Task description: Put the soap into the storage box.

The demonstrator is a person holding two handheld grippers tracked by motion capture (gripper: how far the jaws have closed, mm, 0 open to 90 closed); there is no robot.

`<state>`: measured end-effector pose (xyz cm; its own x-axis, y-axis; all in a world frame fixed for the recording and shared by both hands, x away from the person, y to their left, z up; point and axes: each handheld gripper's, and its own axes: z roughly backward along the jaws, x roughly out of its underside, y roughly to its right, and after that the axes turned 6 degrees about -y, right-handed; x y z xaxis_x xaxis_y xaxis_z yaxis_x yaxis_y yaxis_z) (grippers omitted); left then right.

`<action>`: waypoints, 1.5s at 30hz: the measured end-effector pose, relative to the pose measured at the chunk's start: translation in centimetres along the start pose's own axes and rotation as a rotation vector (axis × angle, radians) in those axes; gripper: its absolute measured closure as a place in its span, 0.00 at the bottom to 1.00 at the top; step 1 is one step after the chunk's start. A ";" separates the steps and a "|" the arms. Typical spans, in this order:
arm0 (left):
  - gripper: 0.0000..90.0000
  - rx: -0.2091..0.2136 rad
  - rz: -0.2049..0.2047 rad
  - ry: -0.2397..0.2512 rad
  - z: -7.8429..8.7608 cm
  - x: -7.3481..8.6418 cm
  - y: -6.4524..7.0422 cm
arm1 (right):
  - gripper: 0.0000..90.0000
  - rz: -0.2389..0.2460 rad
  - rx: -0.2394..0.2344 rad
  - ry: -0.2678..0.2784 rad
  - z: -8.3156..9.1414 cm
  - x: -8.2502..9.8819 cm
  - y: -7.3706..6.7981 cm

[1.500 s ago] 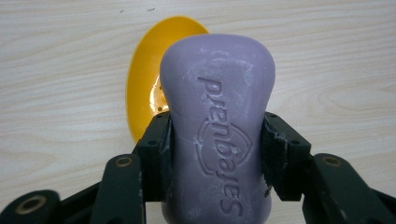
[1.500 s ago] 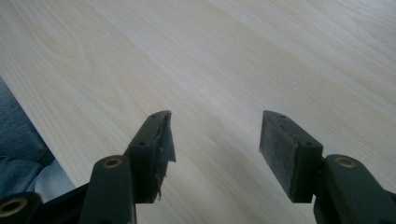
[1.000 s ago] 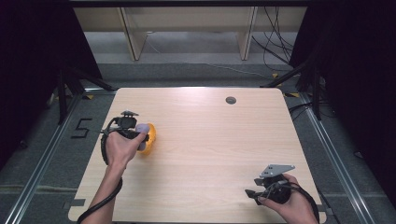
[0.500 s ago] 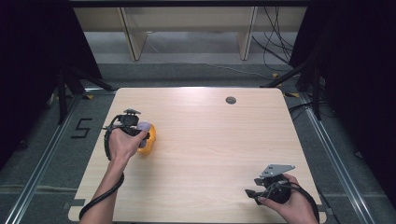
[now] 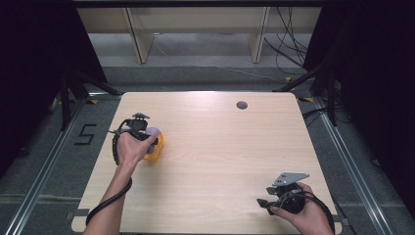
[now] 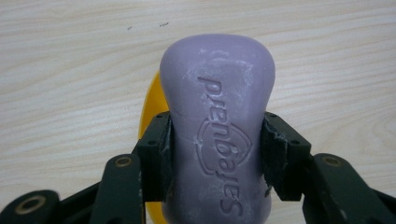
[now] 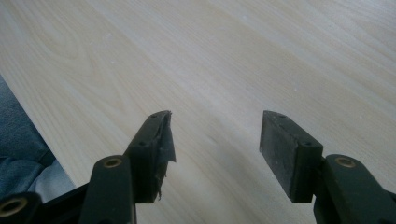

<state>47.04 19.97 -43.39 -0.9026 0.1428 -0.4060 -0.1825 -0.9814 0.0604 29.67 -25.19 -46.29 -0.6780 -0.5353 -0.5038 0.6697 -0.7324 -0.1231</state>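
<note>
My left gripper (image 6: 217,154) pinches the purple soap bar (image 6: 217,116) across its waist (hard, probably slick), over the yellow dish (image 6: 150,112); right gripper (image 7: 215,144) spread.

In the high view, the left hand-held gripper (image 5: 152,138), clamping the lilac bar of soap (image 6: 217,126), has shifted slightly toward the upper left of the frame. It has also sunk a little over the round yellow dish (image 5: 155,150) on the tabletop.
</note>
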 end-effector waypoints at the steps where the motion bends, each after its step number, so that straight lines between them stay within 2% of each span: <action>1: 0.54 0.003 0.014 -0.001 -0.1 0.0 0.0 | 0.49 0.016 0.007 0.006 -0.1 0.0 0.1; 2: 0.54 0.003 0.031 -0.002 -0.3 0.1 0.1 | 0.49 0.029 0.010 0.009 -0.1 0.0 0.2; 5: 0.54 0.000 0.014 -0.003 -0.6 0.1 -0.1 | 0.49 0.018 0.006 0.008 -0.1 0.0 0.1; 7: 0.54 0.004 0.026 0.019 -0.9 0.1 0.0 | 0.49 0.030 0.010 0.008 -0.1 0.0 0.2; 10: 0.54 0.002 0.013 -0.015 -1.0 -0.1 0.1 | 0.49 0.031 0.009 0.007 -0.1 0.0 0.2; 13: 0.54 0.008 0.009 -0.004 -1.5 -0.1 0.2 | 0.49 0.030 0.009 0.007 -0.1 0.0 0.2; 17: 0.54 -0.001 0.000 -0.027 -1.7 -0.2 0.2 | 0.49 0.030 0.009 0.008 -0.1 0.0 0.2; 18: 0.54 0.007 -0.006 -0.015 -2.0 -0.1 0.1 | 0.49 0.029 0.009 0.007 -0.1 0.0 0.2; 22: 0.54 0.005 -0.005 -0.033 -2.3 -0.2 -0.1 | 0.49 0.030 0.009 0.006 -0.1 0.0 0.2; 23: 0.54 0.014 0.005 -0.031 -2.4 -0.1 -0.1 | 0.49 0.030 0.009 0.006 -0.1 0.0 0.2; 24: 0.54 0.017 0.016 -0.050 -2.4 -0.2 -0.1 | 0.49 0.030 0.009 0.006 -0.1 0.0 0.2; 26: 0.54 0.021 0.026 -0.045 -2.6 -0.1 -0.1 | 0.49 0.030 0.009 0.006 -0.1 0.0 0.2; 27: 0.54 0.024 0.024 -0.059 -2.7 -0.1 -0.2 | 0.49 0.030 0.009 0.006 -0.1 0.0 0.2; 32: 0.52 0.025 0.020 -0.038 -2.7 -0.1 -0.3 | 0.49 0.029 0.009 0.006 -0.1 0.0 0.2; 33: 0.51 0.024 0.013 -0.015 -2.4 -0.1 -0.4 | 0.49 0.029 0.009 0.006 -0.1 0.0 0.2; 38: 0.47 0.033 0.031 0.039 -0.6 -0.4 -0.1 | 0.49 0.030 0.009 0.006 -0.1 0.0 0.2; 40: 0.47 0.036 0.025 0.059 0.0 -0.3 -0.1 | 0.49 0.030 0.009 0.005 -0.1 0.0 0.2; 42: 0.47 0.043 0.002 0.074 0.6 0.0 -0.3 | 0.49 0.030 0.009 0.005 -0.1 0.0 0.2; 44: 0.47 0.047 0.004 0.086 0.9 0.2 -0.4 | 0.49 0.031 0.009 0.005 -0.1 0.0 0.2; 45: 0.47 0.063 0.006 0.104 1.5 0.6 -0.4 | 0.49 0.032 0.009 0.004 -0.1 0.0 0.2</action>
<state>46.02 20.67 -42.31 -0.8593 0.1198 -0.4973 -0.2044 -0.9716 0.1191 29.83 -25.30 -46.42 -0.6550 -0.5568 -0.5109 0.6883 -0.7186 -0.0992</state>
